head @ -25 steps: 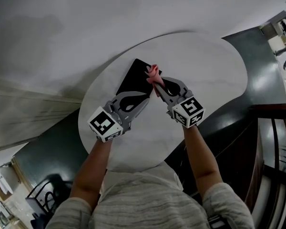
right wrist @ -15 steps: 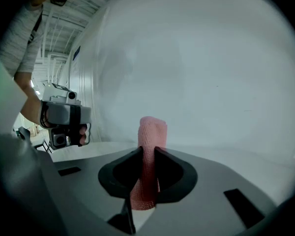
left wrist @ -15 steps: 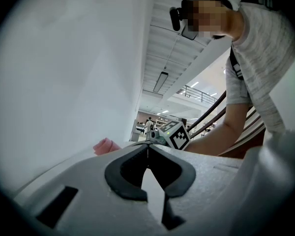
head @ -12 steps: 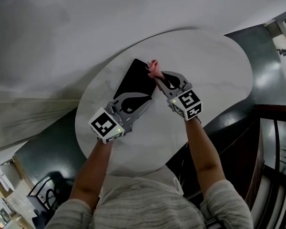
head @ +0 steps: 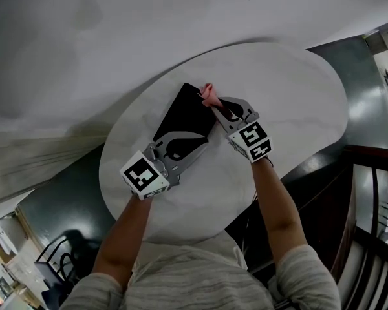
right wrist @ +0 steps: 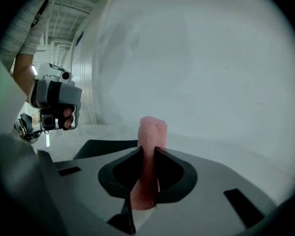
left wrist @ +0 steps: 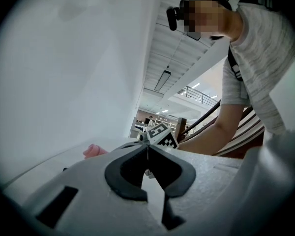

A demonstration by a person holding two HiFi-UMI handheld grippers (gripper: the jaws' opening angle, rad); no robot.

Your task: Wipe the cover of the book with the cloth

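A black book (head: 184, 113) lies on the round white table (head: 284, 95). My right gripper (head: 215, 106) is shut on a pink cloth (head: 209, 94), which stands up between its fingertips at the book's far right edge. In the right gripper view the cloth (right wrist: 151, 132) is pinched in the right gripper (right wrist: 147, 152), with the book (right wrist: 105, 146) just beyond to the left. My left gripper (head: 203, 137) is shut with nothing in it, its tips at the book's near end. In the left gripper view, that gripper (left wrist: 147, 150) faces the cloth (left wrist: 93, 151).
The table's edge runs close behind both grippers, with dark floor (head: 71, 186) below it. A white wall (head: 116, 31) rises behind the table. A dark stair railing (head: 375, 192) stands at the right. Bare tabletop lies right of the book.
The right gripper with the cloth has drawn in a little toward the book's far end. The left gripper has stayed shut at the book's near end.
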